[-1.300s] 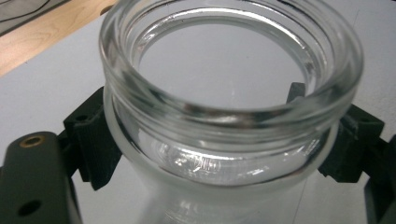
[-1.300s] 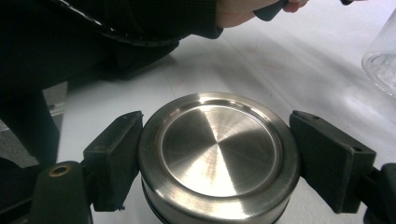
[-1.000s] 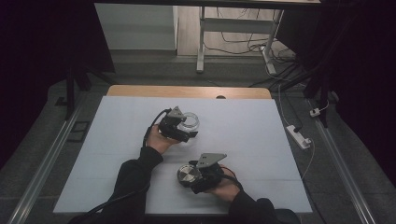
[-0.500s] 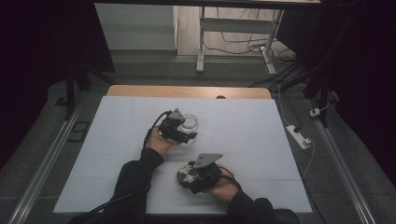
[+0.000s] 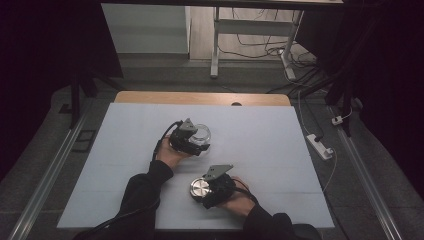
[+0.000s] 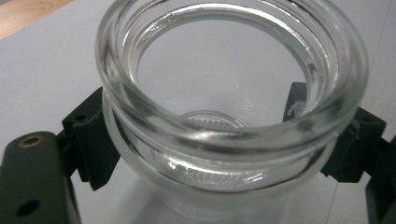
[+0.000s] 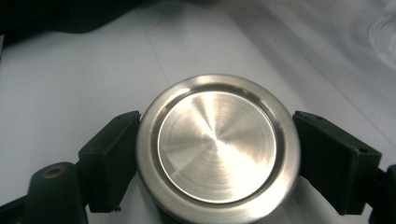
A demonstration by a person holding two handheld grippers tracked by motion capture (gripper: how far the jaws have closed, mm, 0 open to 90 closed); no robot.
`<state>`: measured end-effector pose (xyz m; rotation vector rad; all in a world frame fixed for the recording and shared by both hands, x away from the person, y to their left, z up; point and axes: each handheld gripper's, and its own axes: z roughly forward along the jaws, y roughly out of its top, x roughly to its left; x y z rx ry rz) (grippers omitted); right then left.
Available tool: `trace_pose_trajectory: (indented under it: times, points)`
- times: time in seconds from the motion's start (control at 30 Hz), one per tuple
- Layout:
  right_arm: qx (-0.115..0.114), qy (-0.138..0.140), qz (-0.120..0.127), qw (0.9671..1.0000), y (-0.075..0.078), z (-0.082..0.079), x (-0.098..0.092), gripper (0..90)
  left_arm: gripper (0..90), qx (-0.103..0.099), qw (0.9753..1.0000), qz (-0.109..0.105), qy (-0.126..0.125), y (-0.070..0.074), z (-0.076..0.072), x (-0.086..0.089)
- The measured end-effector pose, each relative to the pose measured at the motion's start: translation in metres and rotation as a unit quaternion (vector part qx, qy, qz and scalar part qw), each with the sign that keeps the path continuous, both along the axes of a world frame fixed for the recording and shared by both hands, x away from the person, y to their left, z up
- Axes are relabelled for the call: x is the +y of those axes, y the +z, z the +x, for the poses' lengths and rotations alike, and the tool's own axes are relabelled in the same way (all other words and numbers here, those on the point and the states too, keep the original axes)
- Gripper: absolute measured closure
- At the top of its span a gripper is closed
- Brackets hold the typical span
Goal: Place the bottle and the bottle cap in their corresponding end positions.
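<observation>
From the high view, a pale grey-white bench (image 5: 280,150) with a wooden strip along its far edge stands in a dark room, with cables on the floor behind and a white power strip (image 5: 320,146) just off its right side. Near the middle, the left tool (image 5: 197,145) clasps a clear glass jar (image 5: 202,134). Closer to the person, the right tool (image 5: 201,190) grips a round metal lid (image 5: 199,188); whether the lid touches the bench is hard to tell from here.

In the left gripper view, the jar (image 6: 229,107) is thick-walled, open-mouthed and ribbed at the neck, its base on the bench, with the black jaws pressed against both sides below the rim.

In the right gripper view, the lid (image 7: 217,147) is brushed steel with fine concentric rings and a raised edge, clamped between both jaws.
</observation>
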<state>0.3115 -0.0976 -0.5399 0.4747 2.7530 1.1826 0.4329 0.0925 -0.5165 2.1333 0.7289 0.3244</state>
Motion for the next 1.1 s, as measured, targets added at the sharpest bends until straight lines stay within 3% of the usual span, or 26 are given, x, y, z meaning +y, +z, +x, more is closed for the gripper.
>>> trace_pose_trajectory:
  times: [0.17, 0.33, 0.37, 0.67, 0.93, 1.1]
  points:
    - [-0.005, -0.006, -0.002, 1.0000, 0.001, -0.001, 0.001, 14.8, 12.7, 0.008, 0.9999, 0.008, 0.006, 0.000, 0.001, -0.002]
    - [-0.001, -0.013, 0.015, 0.9998, 0.007, -0.002, 0.000, 11.9, 5.7, 0.005, 0.9986, 0.052, 0.008, -0.002, -0.001, -0.007]
    - [-0.001, -0.014, 0.020, 0.9997, 0.010, -0.002, -0.001, 11.7, 4.5, 0.007, 0.9986, 0.052, 0.008, -0.002, -0.001, -0.007]
    - [-0.001, -0.021, 0.044, 0.9988, 0.023, -0.002, -0.007, 8.2, 0.2, 0.042, 0.9991, 0.005, -0.001, 0.010, -0.006, 0.009]
    - [0.004, -0.031, 0.060, 0.9977, 0.031, 0.000, -0.014, 5.6, 0.0, 0.070, 0.9967, -0.042, -0.004, 0.013, -0.018, 0.030]
    - [0.003, -0.033, 0.068, 0.9972, 0.034, 0.000, -0.018, 3.4, 0.0, 0.074, 0.9947, -0.071, -0.012, 0.013, -0.031, 0.043]
